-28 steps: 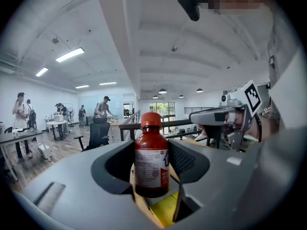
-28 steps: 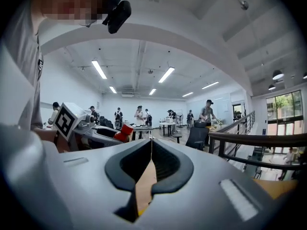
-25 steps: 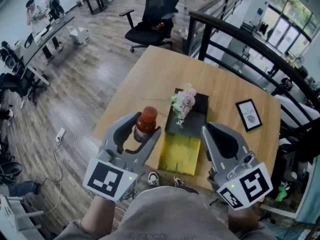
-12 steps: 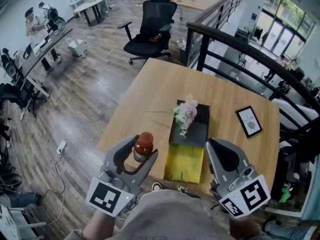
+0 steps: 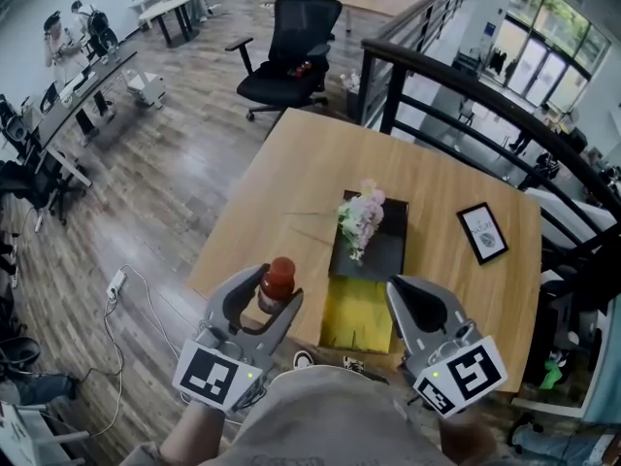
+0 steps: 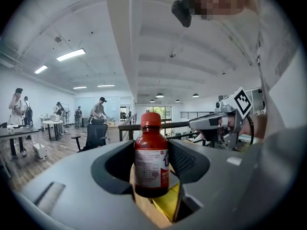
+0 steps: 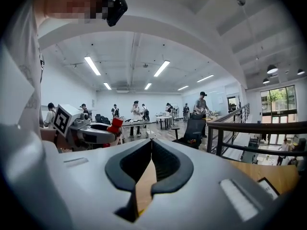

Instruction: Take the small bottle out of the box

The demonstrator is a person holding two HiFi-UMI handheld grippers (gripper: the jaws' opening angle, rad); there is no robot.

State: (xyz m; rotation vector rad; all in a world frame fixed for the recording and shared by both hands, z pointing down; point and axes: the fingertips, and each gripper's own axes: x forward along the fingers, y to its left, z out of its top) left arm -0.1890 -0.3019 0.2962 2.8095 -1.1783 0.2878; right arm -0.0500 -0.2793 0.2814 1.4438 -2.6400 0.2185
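Clamping the small bottle (image 6: 151,163) upright, the left gripper (image 5: 265,302) keeps wide jaws; the right gripper (image 5: 398,289) has jaws together, empty; the box (image 5: 388,260) sits ahead between both jaws, on the tabletop (image 5: 291,178).

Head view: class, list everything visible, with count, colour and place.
table: one, light wood, beside railing
box: one, black and yellow, on table
flowers: one bunch, pink-white, on box
picture frame: one, black, on table right of box
office chair: one, black, beyond table
small bottle: one, dark red, red cap, in left gripper
left gripper: one, grey, shut on small bottle
right gripper: one, grey, shut, empty
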